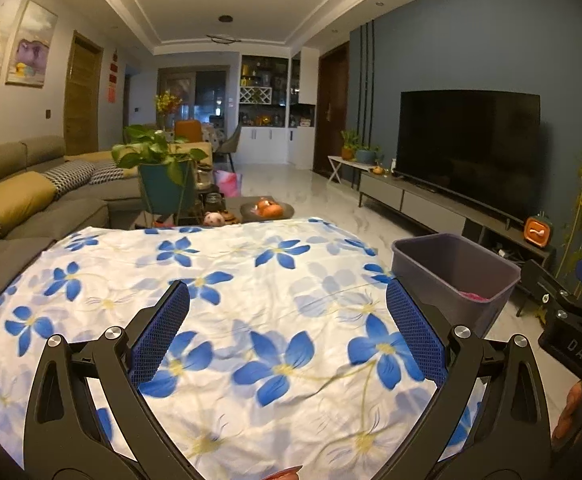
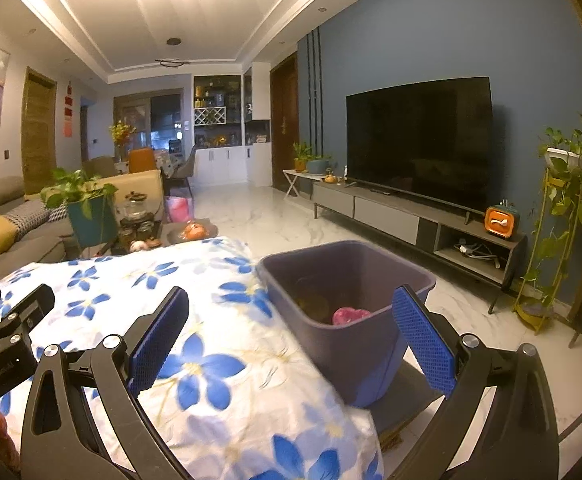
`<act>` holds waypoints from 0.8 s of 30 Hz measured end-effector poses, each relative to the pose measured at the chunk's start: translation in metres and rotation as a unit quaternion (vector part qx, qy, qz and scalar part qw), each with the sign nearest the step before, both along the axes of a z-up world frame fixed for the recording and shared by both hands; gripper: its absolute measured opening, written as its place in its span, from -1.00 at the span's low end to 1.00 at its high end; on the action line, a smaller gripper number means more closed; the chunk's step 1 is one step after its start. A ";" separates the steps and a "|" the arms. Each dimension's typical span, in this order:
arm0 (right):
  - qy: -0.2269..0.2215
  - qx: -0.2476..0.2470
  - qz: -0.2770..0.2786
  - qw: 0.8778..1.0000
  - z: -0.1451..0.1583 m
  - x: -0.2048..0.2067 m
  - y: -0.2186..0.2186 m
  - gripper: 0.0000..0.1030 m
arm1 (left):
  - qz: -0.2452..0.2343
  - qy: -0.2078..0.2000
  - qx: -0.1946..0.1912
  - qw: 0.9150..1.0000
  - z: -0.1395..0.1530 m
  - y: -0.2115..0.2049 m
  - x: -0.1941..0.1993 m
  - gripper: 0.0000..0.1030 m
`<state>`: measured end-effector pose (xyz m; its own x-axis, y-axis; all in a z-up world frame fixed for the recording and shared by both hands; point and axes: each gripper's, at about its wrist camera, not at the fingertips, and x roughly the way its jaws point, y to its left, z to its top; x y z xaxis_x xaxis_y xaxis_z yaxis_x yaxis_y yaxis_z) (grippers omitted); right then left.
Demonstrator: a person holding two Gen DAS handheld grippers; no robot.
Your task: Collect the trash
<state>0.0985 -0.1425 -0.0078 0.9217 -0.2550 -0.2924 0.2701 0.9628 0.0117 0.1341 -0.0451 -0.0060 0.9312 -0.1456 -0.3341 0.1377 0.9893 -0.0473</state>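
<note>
Bin (image 2: pixel 347 304), purple, stands off the right edge of the floral cloth (image 1: pixel 251 300), its near wall touching the cloth's drape; pink crumpled trash (image 2: pixel 349 315) lies inside the bin at the bottom, with a darker item beside it too dim to identify; left gripper (image 1: pixel 287 332) hovers over the cloth left of the bin, jaws spread wide, nothing held; right gripper (image 2: pixel 291 340) sits just before the bin, jaws equally wide, nothing between the blue pads (image 2: pixel 423 340); television (image 2: pixel 419 140) stands beyond the bin against the blue wall.
</note>
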 end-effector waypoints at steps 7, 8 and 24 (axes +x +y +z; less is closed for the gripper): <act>0.005 -0.009 0.014 1.000 -0.003 -0.029 0.033 0.89 | 0.005 -0.008 -0.004 1.000 0.000 0.027 -0.030 0.88; 0.005 -0.012 0.013 1.000 -0.003 -0.031 0.037 0.89 | 0.005 -0.006 -0.006 1.000 -0.001 0.031 -0.034 0.88; -0.016 -0.020 0.017 1.000 0.005 -0.062 0.063 0.89 | -0.001 -0.010 -0.014 1.000 0.001 0.055 -0.067 0.88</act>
